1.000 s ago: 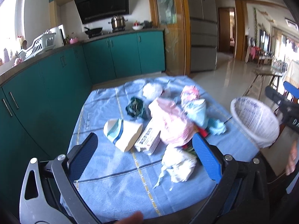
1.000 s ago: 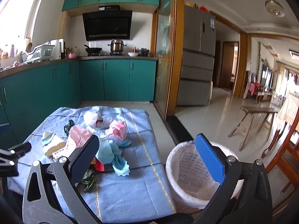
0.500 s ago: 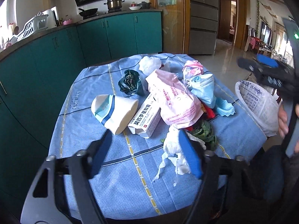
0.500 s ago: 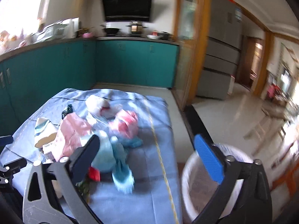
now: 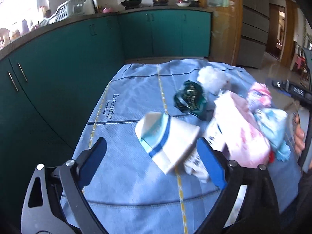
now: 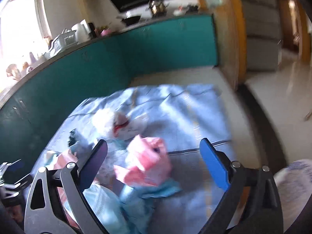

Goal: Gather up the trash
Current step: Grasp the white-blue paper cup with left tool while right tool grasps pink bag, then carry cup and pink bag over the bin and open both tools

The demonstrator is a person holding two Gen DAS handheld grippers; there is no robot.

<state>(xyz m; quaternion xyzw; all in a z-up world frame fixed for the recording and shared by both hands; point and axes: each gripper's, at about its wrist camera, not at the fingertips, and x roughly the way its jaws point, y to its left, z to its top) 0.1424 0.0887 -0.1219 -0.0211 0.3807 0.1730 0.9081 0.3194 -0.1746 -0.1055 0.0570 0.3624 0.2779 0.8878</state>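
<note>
Trash lies piled on a blue tablecloth point(image 5: 136, 101). In the left wrist view my left gripper point(image 5: 154, 160) is open, just short of a white paper cup with blue stripes point(image 5: 165, 136) lying on its side. Beyond it are a dark green wrapper point(image 5: 190, 99), a white crumpled bag point(image 5: 211, 77), a pink packet point(image 5: 239, 130) and a light blue packet point(image 5: 273, 122). In the right wrist view my right gripper point(image 6: 154, 167) is open over a crumpled pink bag point(image 6: 148, 163), with light blue trash point(image 6: 148, 193) below it. The white lined bin point(image 6: 290, 191) is at the lower right.
Teal kitchen cabinets point(image 5: 78, 62) run along the left and back of the table. A tiled floor point(image 6: 273, 101) lies to the right. The right gripper's body point(image 5: 292, 91) shows at the right edge of the left wrist view.
Both grippers moved in toward the pile. The left one swung left onto the paper cup. The right one swung left from the bin and dropped over the pink bag. Both stayed open.
</note>
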